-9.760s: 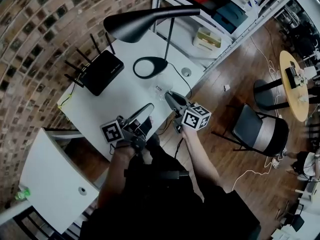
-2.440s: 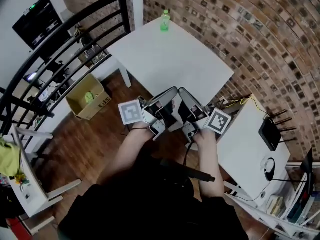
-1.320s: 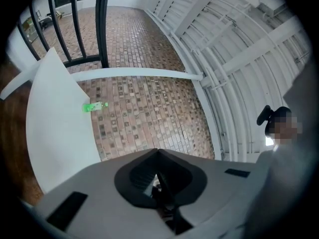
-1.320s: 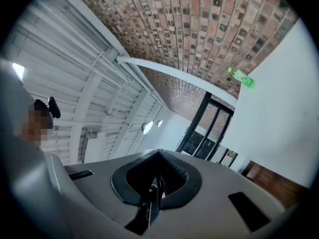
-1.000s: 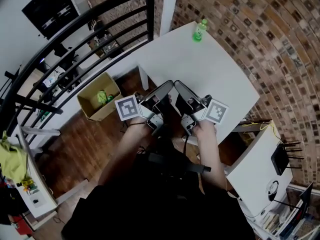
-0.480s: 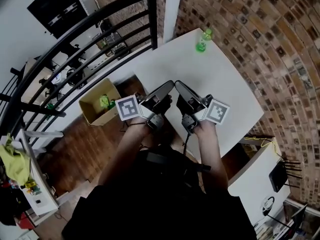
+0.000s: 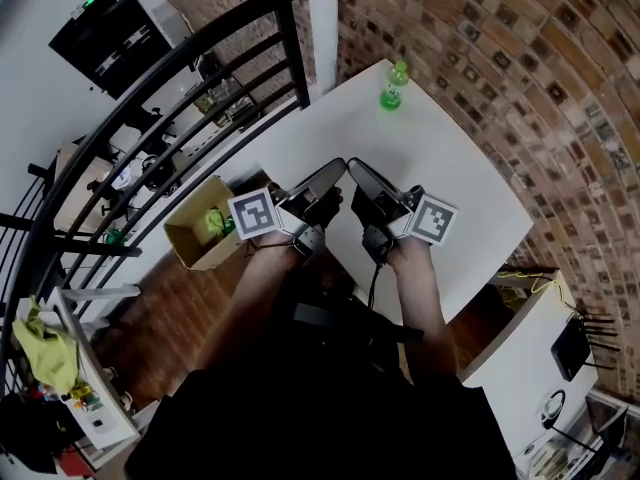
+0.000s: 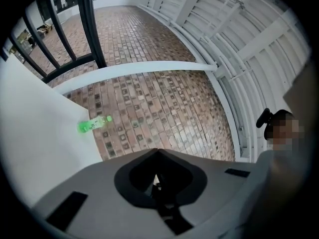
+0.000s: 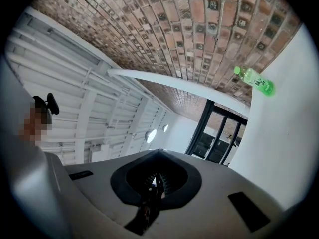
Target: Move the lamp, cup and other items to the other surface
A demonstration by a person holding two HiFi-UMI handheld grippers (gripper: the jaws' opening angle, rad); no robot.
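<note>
My left gripper (image 7: 338,171) and right gripper (image 7: 354,169) are held side by side over the near edge of a white table (image 7: 450,198). Both point at the brick wall. In the left gripper view the left gripper (image 8: 158,152) has its jaw tips together and I see nothing between them. The right gripper (image 9: 160,152) looks shut and empty too. A green bottle (image 7: 393,86) stands at the table's far corner, well beyond both grippers; it also shows as the bottle (image 8: 94,125) and the bottle (image 9: 254,80). The lamp's base (image 7: 553,406) sits on another white table at the lower right.
A black router (image 7: 572,346) lies on that second table (image 7: 510,368). A cardboard box (image 7: 205,226) with something green inside stands on the wooden floor at the left. A black railing (image 7: 180,98) runs behind it. A brick wall (image 7: 520,68) borders the table.
Both grippers, still side by side, have travelled with the person up to the white table. They now reach over its near edge, and the second table has slid further toward the lower right.
</note>
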